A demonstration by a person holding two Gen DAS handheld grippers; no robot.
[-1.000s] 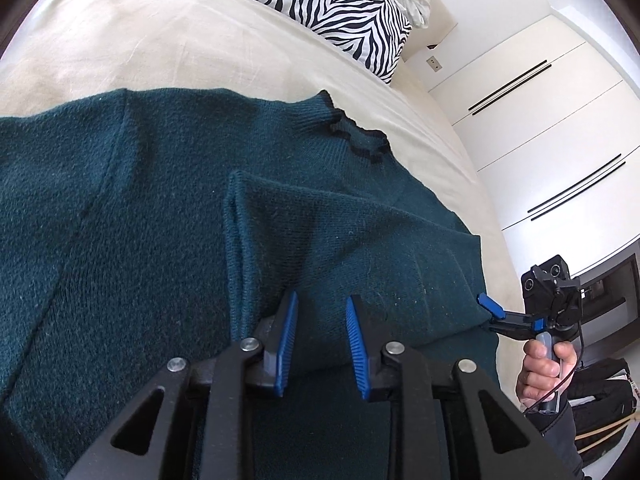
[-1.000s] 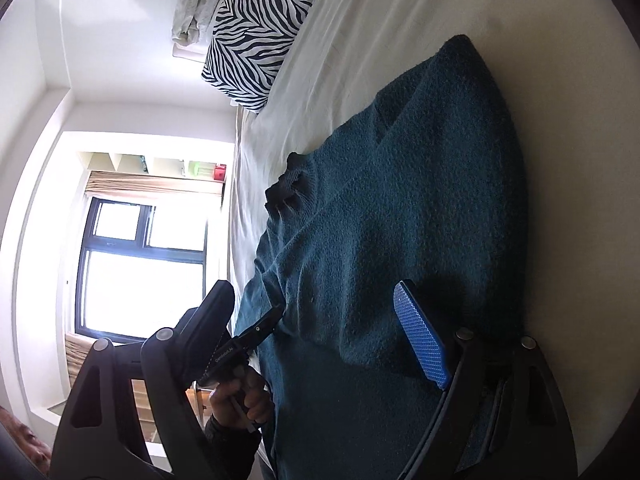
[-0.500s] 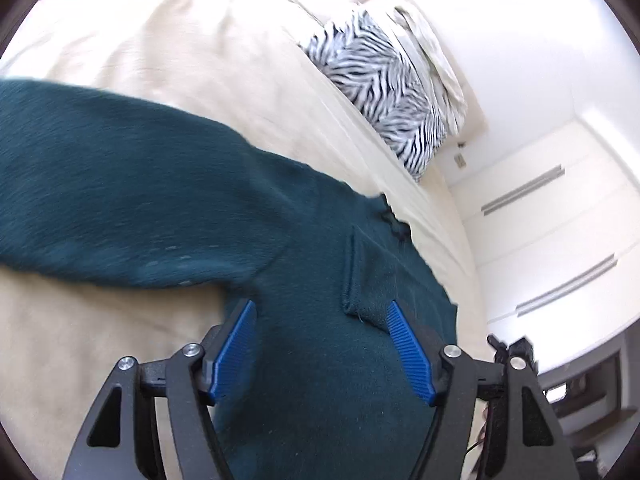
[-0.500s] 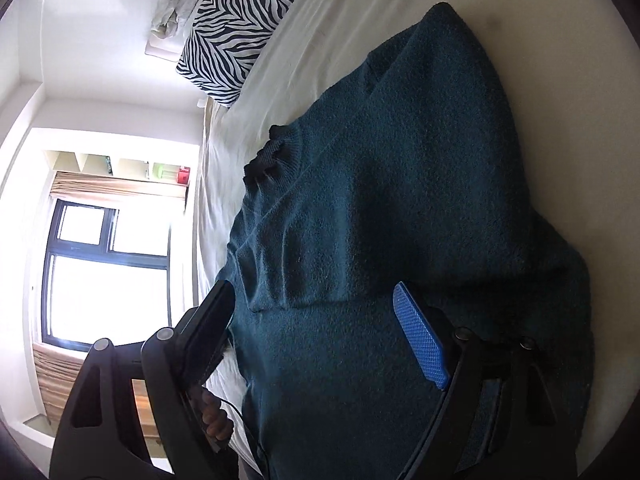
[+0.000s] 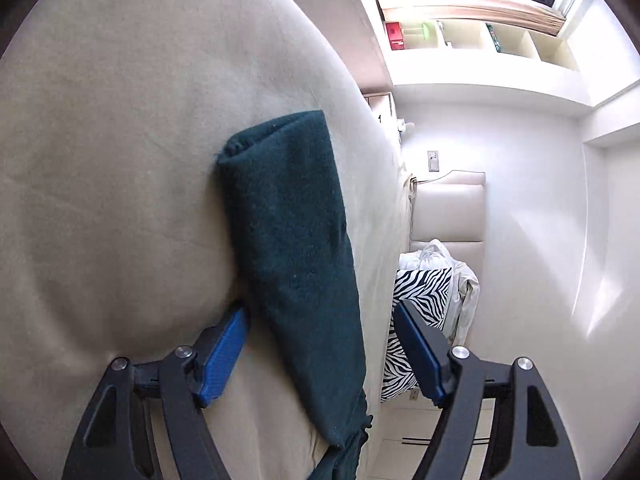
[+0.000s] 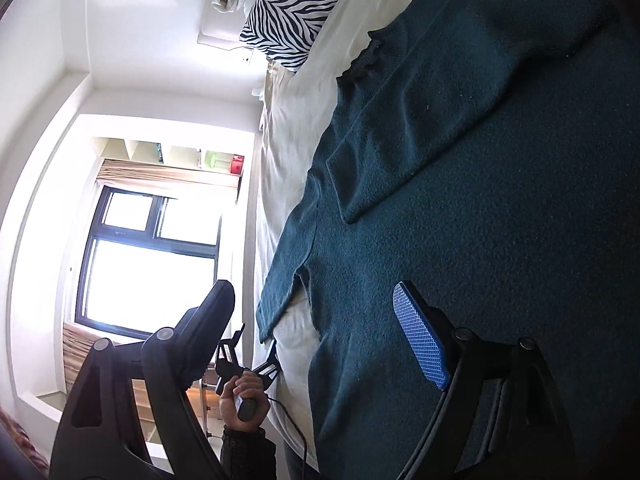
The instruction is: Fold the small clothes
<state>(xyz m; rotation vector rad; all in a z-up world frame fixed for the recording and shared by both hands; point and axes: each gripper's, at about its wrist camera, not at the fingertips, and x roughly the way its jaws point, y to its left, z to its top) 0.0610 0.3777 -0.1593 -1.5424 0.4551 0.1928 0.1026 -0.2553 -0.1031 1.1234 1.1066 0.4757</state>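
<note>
One sleeve is already folded across the teal sweater (image 6: 500,208) on the bed (image 5: 120,160), the other sleeve (image 5: 292,248) is outstretched, unfolded, between the parted left gripper (image 5: 320,348); the right gripper (image 6: 316,320) hangs parted, empty.

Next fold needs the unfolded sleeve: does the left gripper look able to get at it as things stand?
Probably yes. The left gripper is open, its fingers straddling the dark green sleeve, which lies flat on the beige bedsheet with nothing on it or in the way.

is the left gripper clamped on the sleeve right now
No, the left gripper stands open, its blue pads clear on either side of the teal sleeve lying on the bed.
</note>
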